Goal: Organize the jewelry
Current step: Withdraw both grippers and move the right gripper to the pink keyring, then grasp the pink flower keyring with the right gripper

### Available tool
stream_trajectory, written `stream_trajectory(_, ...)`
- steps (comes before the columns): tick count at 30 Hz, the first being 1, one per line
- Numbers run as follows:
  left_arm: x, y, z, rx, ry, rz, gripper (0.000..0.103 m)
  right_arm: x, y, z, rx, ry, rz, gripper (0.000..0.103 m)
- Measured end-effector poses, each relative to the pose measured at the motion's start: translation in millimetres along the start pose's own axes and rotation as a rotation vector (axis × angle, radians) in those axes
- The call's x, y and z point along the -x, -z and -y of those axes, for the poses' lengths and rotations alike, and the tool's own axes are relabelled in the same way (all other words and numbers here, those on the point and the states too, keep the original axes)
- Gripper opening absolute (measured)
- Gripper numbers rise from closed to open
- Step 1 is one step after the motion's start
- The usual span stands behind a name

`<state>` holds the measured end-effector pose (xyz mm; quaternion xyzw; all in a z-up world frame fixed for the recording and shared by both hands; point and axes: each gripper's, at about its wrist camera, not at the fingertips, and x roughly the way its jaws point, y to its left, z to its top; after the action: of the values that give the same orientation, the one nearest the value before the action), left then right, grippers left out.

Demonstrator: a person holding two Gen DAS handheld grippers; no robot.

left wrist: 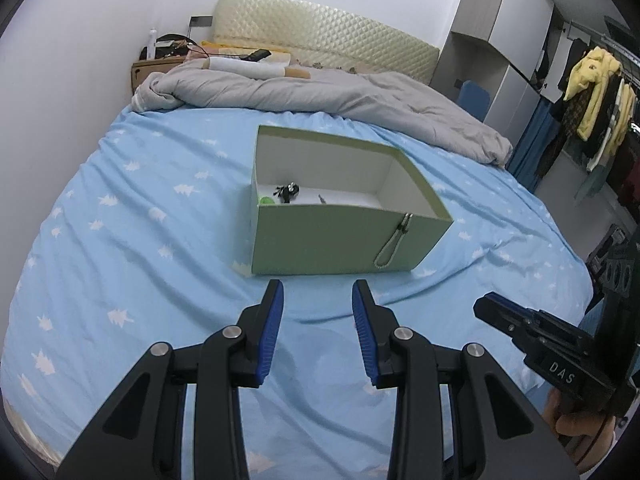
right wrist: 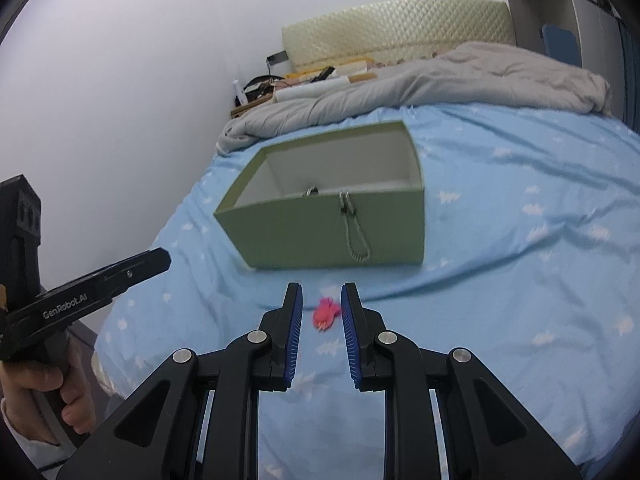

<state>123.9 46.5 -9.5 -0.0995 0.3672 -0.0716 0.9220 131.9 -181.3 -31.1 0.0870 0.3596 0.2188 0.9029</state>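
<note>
An open pale green box [left wrist: 332, 236] stands on the blue bedsheet; it also shows in the right wrist view [right wrist: 320, 236]. A bead chain [left wrist: 394, 246] hangs over its front wall, also seen in the right wrist view [right wrist: 354, 232]. Inside lie a black trinket [left wrist: 288, 191], a green piece [left wrist: 265, 200] and a small metal piece [left wrist: 322, 199]. A pink ornament [right wrist: 326, 313] lies on the sheet between the fingers of my right gripper [right wrist: 322, 294], which is open. My left gripper [left wrist: 318, 290] is open and empty, just short of the box front.
A grey quilt [left wrist: 320, 96] is bunched at the far end of the bed before a padded headboard [left wrist: 320, 36]. A cluttered bedside stand [left wrist: 160, 60] sits far left. A wardrobe and hanging clothes [left wrist: 592, 96] stand at right. The bed edge drops off at right.
</note>
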Motion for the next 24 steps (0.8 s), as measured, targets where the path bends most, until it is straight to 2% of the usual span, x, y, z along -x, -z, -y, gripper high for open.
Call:
stream_trajectory(14,-37.2,14.6,-16.1,0.024,0.012,-0.078,0.036,-39.8,17.0,2.0,-0.018,0.005,-0.069,0.019)
stream_trajectory(16,-42.6,16.3,-17.9,0.026,0.015,-0.088,0.036,-48.4,18.6,1.0,-0.015,0.01,-0.086,0.023)
stream_trajectory(24,-63.0,21.4,-28.9,0.039,0.012,-0.127,0.036,-81.3,22.1,-4.5,0.007,0.028,-0.144,0.023)
